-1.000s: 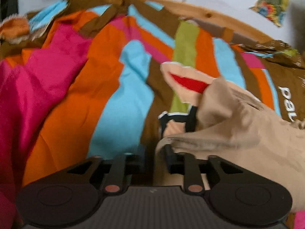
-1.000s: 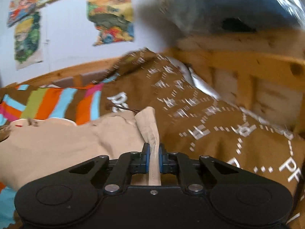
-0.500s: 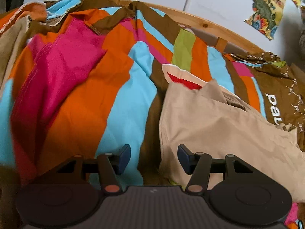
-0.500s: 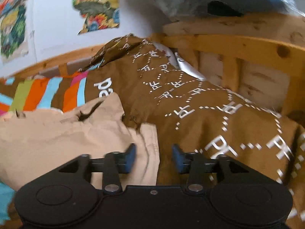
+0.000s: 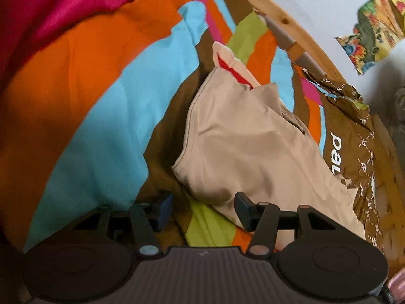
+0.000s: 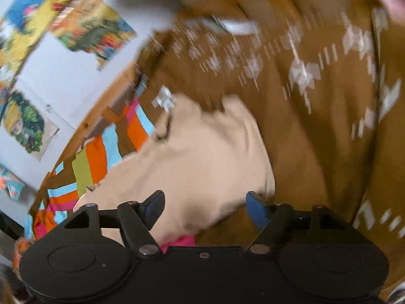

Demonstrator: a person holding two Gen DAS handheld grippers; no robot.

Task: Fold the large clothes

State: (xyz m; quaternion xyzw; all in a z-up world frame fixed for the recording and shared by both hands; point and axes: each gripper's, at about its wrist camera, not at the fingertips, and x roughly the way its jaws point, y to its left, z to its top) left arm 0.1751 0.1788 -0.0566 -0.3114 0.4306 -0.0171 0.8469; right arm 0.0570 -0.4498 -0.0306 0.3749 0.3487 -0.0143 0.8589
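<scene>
Striped cotton, orange, blue, pink and brown, covers the bed [image 5: 106,116] under me, and a brown quilt [image 6: 316,131] with white marks takes up its right side. On the seam between them lies the beige garment [image 5: 243,147], bunched, its long axis running from just ahead of my claws away to the far side, where a red-lined flap [image 5: 227,63] sticks up.

That lie decides my next reach. In the left view the garment's near edge starts just ahead and right of my left claw [image 5: 203,211]. Its jaws are easing inward with nothing between them; only the right pad overlaps the beige hem. In the right view the garment fills the space ahead and to the left of my right claw [image 6: 206,209], which is spreading, cloth showing between the pads but not pinched. I judge the right claw the nearer to a usable edge.

Hard to read: the right view is smeared, so I cannot trace the hem there. The garment's right end sinks into the quilt's folds. A scrap of pink [image 6: 177,242] shows below the beige cloth, and I cannot tell what it belongs to.
</scene>
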